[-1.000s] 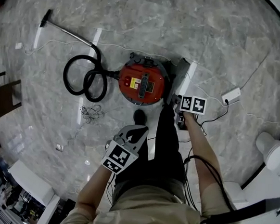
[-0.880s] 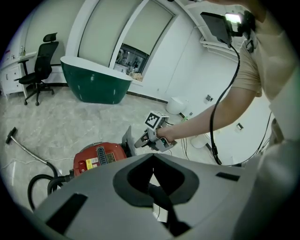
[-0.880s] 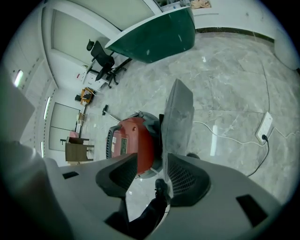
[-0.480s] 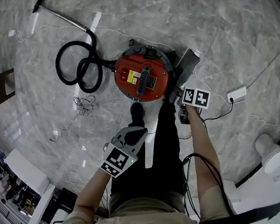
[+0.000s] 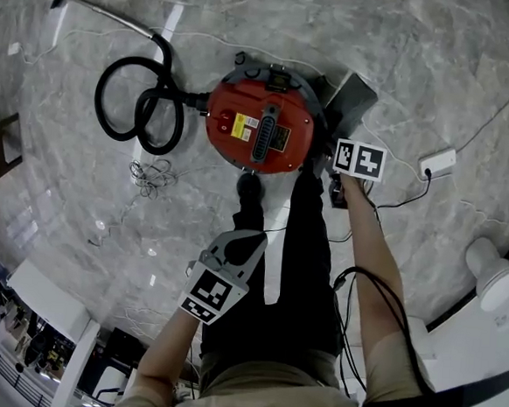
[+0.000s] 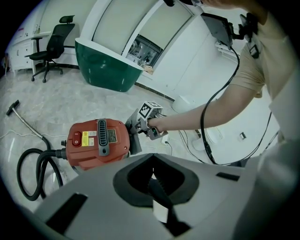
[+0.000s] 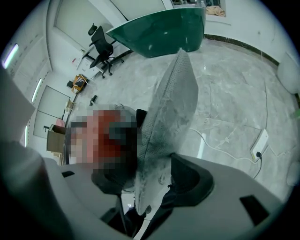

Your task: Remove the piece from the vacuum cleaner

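Two grippers, one per hand. Right gripper (image 7: 151, 205): jaws spread to their widest, just opened further, pads not seen pressing on anything. One grey, felt-like flat piece (image 7: 168, 117), standing on edge between those jaws and reaching well past the fingertips; not clamped. Left gripper (image 6: 157, 197): jaws closed together, nothing between them, touching nothing, held well back from the machine.

One vacuum cleaner (image 5: 260, 128), round and red-topped, just left of the right gripper and ahead of the left gripper. Piece close along the flank of the machine nearest the right gripper; contact with the machine not determinable. One black hose (image 5: 97, 100), coiled in two loops on the floor, farther left of both grippers, joined to the machine's side. One wand (image 5: 109, 14) with a floor nozzle, beyond the hose coil, farthest from both grippers. One white power strip (image 5: 439, 160), right of the right gripper and well apart from it.

Container: drum of the vacuum cleaner, red top in place, contents hidden.
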A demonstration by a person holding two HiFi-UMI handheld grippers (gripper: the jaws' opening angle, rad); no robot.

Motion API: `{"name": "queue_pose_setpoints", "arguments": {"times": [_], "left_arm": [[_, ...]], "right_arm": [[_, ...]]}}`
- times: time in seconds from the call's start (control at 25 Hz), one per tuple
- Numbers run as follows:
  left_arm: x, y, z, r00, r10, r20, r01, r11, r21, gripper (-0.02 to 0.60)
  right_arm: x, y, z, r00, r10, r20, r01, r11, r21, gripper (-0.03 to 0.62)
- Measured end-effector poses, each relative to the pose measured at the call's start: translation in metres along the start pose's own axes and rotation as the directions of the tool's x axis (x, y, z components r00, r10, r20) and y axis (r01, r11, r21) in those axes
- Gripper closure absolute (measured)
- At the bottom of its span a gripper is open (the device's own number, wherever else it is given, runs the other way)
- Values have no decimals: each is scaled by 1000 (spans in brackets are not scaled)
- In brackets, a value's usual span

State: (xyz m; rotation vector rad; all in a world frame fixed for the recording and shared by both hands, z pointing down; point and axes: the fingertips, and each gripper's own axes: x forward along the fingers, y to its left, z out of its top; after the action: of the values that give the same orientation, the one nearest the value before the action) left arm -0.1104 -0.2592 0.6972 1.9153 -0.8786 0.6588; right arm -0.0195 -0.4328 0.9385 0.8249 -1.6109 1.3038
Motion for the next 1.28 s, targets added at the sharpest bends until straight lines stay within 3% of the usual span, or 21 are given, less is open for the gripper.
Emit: {"name": "queue_pose_setpoints", "arguments": {"times": [0.2, 0.36, 0.76, 1.28], "left_arm": [[3, 4, -1, 1000, -2, 0, 2, 1000, -4, 578], [6, 3, -2, 1000, -11, -5, 11, 1000, -6, 578], [16, -1, -2, 1000, -20, -19, 20, 1000, -1, 578], [30, -3, 8, 1000, -22, -10, 22, 999, 32, 578]], "right_arm": [[-2, -4, -3, 1000, -12, -12, 11, 998, -65, 350], [-11, -13, -6, 997, -70, 13, 71, 987, -144, 514], [-9, -19, -7, 996, -88, 24, 91, 971, -221, 557], [-13, -33, -8, 994, -94, 53, 106, 939, -326, 559]]}}
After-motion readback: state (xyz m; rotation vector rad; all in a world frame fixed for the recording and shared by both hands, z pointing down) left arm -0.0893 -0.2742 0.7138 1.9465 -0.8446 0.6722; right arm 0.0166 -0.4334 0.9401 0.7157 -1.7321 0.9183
